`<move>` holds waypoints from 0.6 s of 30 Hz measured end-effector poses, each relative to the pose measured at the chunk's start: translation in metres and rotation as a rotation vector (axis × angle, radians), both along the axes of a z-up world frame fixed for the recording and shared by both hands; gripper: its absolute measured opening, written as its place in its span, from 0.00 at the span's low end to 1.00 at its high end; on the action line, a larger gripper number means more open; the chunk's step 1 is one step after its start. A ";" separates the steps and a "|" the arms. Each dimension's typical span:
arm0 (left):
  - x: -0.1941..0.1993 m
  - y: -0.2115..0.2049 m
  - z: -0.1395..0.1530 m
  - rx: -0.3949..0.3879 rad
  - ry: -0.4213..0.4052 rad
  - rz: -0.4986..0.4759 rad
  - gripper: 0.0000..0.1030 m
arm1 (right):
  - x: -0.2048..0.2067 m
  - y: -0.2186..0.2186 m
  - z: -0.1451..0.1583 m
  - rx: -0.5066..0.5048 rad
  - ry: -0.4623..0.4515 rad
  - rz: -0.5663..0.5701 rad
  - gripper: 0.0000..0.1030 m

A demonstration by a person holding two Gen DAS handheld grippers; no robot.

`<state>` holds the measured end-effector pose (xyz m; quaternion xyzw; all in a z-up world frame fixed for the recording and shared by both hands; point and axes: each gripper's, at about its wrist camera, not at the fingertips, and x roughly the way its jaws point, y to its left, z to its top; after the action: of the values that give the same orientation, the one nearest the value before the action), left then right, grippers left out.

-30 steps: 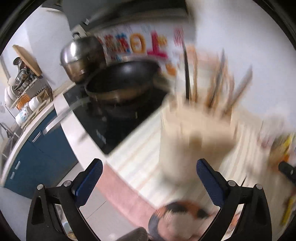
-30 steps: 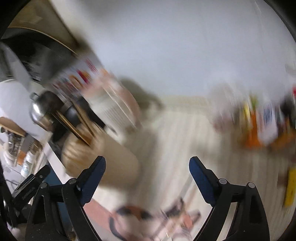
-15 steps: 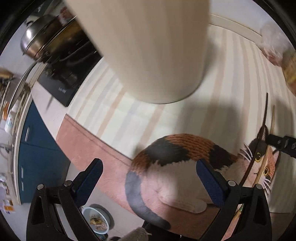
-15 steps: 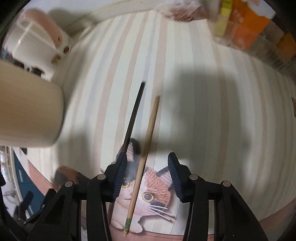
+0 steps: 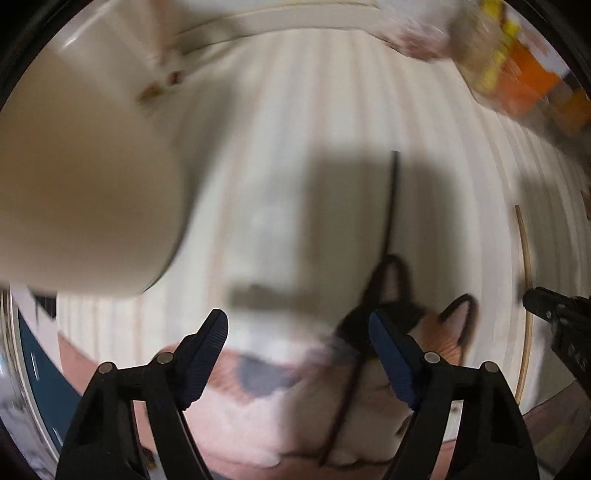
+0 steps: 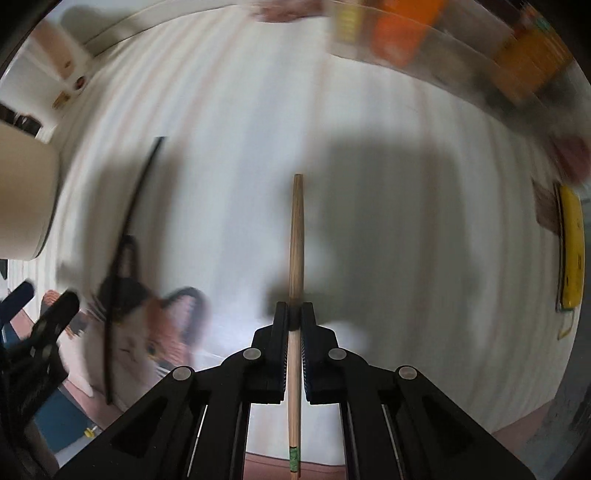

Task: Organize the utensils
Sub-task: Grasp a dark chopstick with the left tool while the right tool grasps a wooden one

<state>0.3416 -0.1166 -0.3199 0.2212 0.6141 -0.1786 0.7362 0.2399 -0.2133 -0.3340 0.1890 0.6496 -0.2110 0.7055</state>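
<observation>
In the right wrist view, the right tongs (image 6: 294, 317) are seen at lower centre, closed on a wooden chopstick (image 6: 296, 236). The chopstick runs straight up the frame from between the pads; its green-banded end projects below them toward the bottom edge.

A black chopstick (image 6: 125, 240) is seen at the left of the same view, lying on the striped surface (image 6: 369, 110), with its lower part across a cat-shaped mat (image 6: 147, 325). The two chopsticks are well apart. A beige utensil holder (image 6: 22, 199) is cut off by the left edge.

In the left wrist view, the left tongs (image 5: 298, 347) are held open at the bottom of the frame with nothing between the pads, above the cat-shaped mat (image 5: 443, 332). The black chopstick (image 5: 388, 236) passes just inside the right-hand pad. The beige utensil holder (image 5: 85, 184) fills the left of the frame, blurred. The wooden chopstick (image 5: 526, 258) appears as a thin line at the right edge, where the tip of the right tongs (image 5: 546, 306) enters. Blurred orange and yellow packages (image 6: 399, 33) are ranged along the top of the surface.
</observation>
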 end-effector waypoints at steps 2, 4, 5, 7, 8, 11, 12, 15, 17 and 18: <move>0.001 -0.014 -0.010 -0.001 0.039 -0.029 0.73 | -0.009 -0.009 0.001 0.029 -0.008 -0.033 0.06; 0.004 -0.020 -0.011 -0.021 0.044 -0.026 0.60 | -0.015 -0.013 0.001 0.048 -0.013 -0.058 0.06; 0.006 -0.021 -0.011 -0.034 0.055 -0.024 0.56 | -0.018 -0.016 0.001 0.054 -0.015 -0.065 0.06; 0.011 -0.021 -0.009 -0.091 0.103 0.002 0.19 | -0.024 -0.020 0.002 0.060 -0.020 -0.075 0.06; 0.014 -0.020 -0.008 -0.082 0.093 0.020 0.13 | -0.026 -0.022 0.004 0.056 -0.021 -0.071 0.06; 0.020 -0.011 -0.006 -0.085 0.103 0.110 0.04 | -0.026 -0.022 0.005 0.041 -0.016 -0.061 0.06; 0.022 -0.002 -0.006 -0.096 0.114 0.166 0.04 | -0.027 -0.021 0.005 0.047 -0.015 -0.062 0.07; 0.021 0.026 -0.008 -0.148 0.170 0.308 0.04 | -0.033 -0.006 -0.004 0.180 -0.035 -0.079 0.06; 0.015 0.047 -0.010 -0.198 0.236 0.401 0.04 | -0.033 0.002 -0.007 0.238 -0.038 -0.064 0.06; 0.012 0.056 -0.012 -0.215 0.260 0.425 0.04 | -0.032 0.006 -0.007 0.252 -0.037 -0.054 0.06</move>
<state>0.3539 -0.0601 -0.3318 -0.0169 0.7136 -0.1111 0.6915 0.2077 -0.2074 -0.3413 0.2976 0.6527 -0.1431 0.6819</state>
